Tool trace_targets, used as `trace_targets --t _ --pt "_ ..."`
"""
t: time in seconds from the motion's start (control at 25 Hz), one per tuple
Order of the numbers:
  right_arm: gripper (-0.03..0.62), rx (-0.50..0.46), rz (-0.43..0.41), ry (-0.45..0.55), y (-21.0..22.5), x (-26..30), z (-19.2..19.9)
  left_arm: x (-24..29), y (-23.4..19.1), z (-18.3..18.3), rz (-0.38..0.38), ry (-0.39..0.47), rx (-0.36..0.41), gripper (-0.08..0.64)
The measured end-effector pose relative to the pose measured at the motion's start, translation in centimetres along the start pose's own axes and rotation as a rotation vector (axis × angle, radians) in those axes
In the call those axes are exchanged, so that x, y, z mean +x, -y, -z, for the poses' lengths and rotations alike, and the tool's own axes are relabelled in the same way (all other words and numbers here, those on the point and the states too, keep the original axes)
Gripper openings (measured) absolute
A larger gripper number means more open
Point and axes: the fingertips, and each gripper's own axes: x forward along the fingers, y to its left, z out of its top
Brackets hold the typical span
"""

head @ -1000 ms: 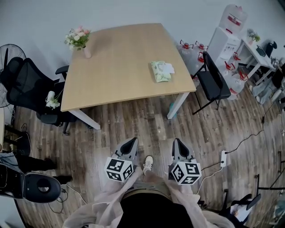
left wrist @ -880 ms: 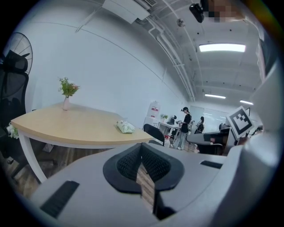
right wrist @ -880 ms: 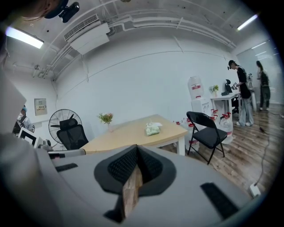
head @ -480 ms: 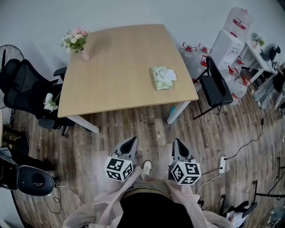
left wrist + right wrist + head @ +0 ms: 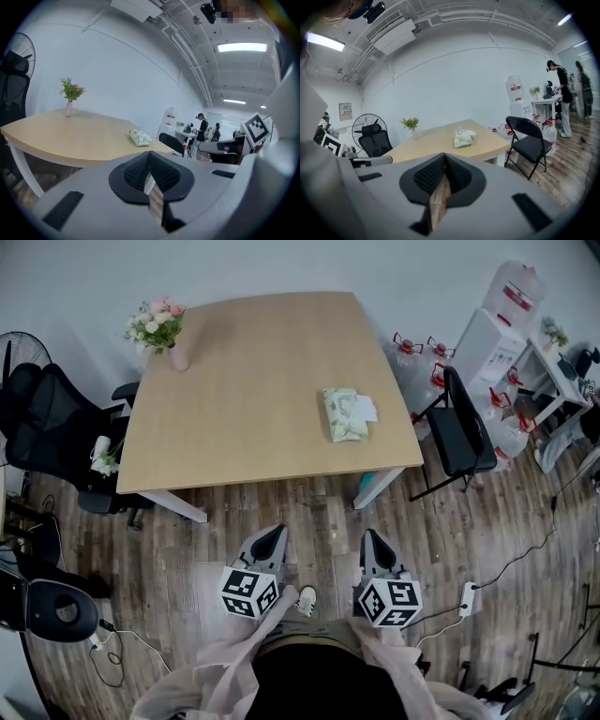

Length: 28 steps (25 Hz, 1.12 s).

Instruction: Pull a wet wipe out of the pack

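- By my reading, nothing of the task is done yet. The pale green soft pack of wet wipes (image 5: 343,418) lies untouched on the light wooden rectangular surface (image 5: 244,381), close to its right edge and nearer its front right corner than its back.
- A small white piece (image 5: 366,410) shows on the side of the pack nearest the surface's right edge. I cannot tell whether it is an opened flap or the tip of a wipe.
- Everything is left to do: come up to the surface, steady the pack, pinch a wipe and draw it out.
- Both claws are well short of the surface's front edge, over the brown wood-plank floor (image 5: 319,507), and well apart from the pack.
- The left claw (image 5: 274,534) is closed with nothing in it. Its own view shows the black ribbed pads meeting, with only a sliver of floor visible below them.
- The right claw (image 5: 369,538) is likewise pressed together and empty.
- The person holds the two claws side by side in front of the body, marker cubes nearest the body. Each points toward the surface's front edge and dips slightly below level.
- In the head view the right claw lines up more nearly with the pack, which lies toward the surface's right edge. The left claw faces the middle of the surface's front edge.
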Motion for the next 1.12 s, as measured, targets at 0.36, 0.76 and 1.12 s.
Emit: trace_targets --t 0.36,0.76,1.12 --pt "0.011 0.007 -0.014 -0.025 0.6 0.8 0.5 0.6 -0.4 0.2 -0.025 -0.006 -0.020 0.011" --pt "0.011 0.020 -0.035 -0.045 0.2 0.9 1.0 -0.3 -0.6 0.6 -0.063 -0.015 -0.037 0.011" --pt "0.011 0.008 -0.037 -0.044 0.7 3.4 -0.7 2.1 -1.7 -0.8 -0.052 -0.013 -0.033 0.011"
